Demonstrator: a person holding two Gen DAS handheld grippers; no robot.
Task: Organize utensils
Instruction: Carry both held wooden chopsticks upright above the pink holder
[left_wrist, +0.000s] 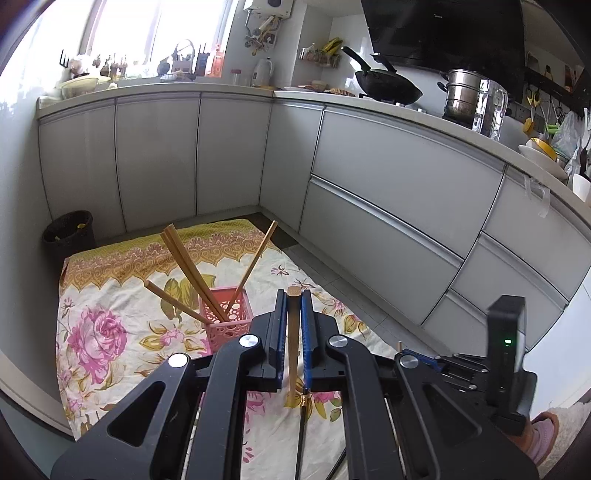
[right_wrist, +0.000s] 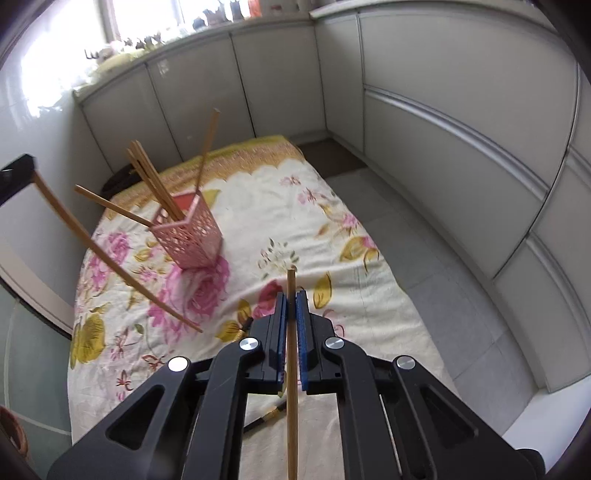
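Clamping one wooden chopstick (left_wrist: 293, 343) each, both grippers hover above the floral cloth (left_wrist: 110, 295). The left gripper (left_wrist: 294, 299) is closed on its stick, whose lower end is blurred. The right gripper (right_wrist: 291, 301) pinches a second stick (right_wrist: 291, 369), cut off by the bottom edge. A dark, gold-banded chopstick (right_wrist: 266, 417) lies half hidden under the right gripper. Farther off, slightly left, the pink basket (right_wrist: 192, 236) holds several leaning chopsticks (right_wrist: 155, 188); their exact number is unclear.
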